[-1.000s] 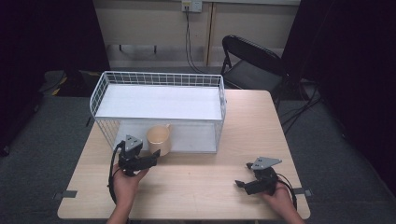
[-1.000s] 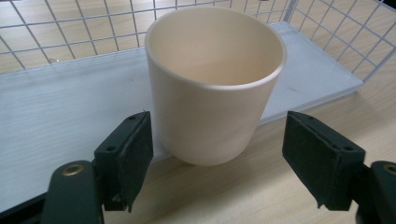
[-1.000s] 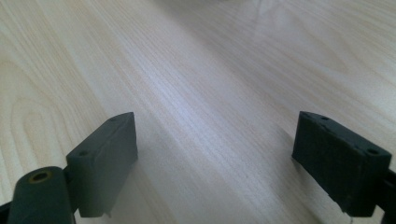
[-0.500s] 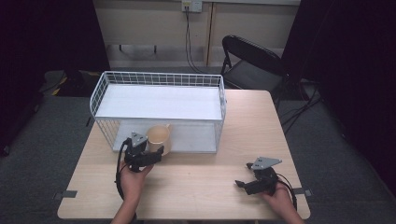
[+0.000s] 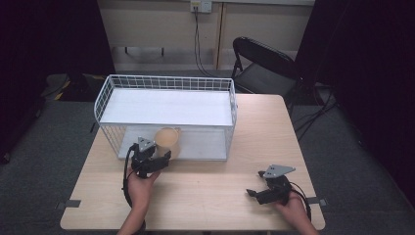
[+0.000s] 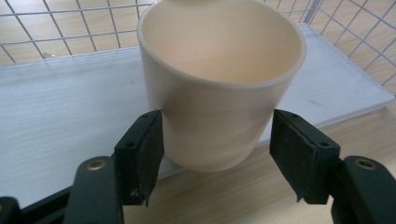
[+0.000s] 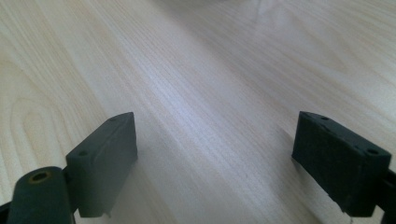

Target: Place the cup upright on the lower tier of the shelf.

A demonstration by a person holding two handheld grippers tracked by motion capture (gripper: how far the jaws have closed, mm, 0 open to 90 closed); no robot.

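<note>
A cream cup (image 6: 219, 93) stands upright at the front edge of the white lower shelf (image 6: 60, 121) of a wire basket (image 5: 166, 83). Its base juts slightly past that edge. My left gripper (image 5: 164, 157) has a jaw on each side of the cup's lower wall, and both pads (image 6: 145, 149) touch it, so it is shut on the cup (image 5: 168, 138). My right gripper (image 5: 253, 192) rests low over bare table at the front right, held by a hand. It is open, and between its pads (image 7: 105, 158) there is only wood.
The basket takes up the table's back left half, with a white board (image 5: 166, 106) as its upper level. A black folding chair (image 5: 264, 61) stands behind the table's right corner. Bare wood (image 5: 210, 186) lies between the two grippers.
My left gripper has moved forward and a little right towards the basket, bringing its jaws up around the cup. The right gripper has stayed in place.
</note>
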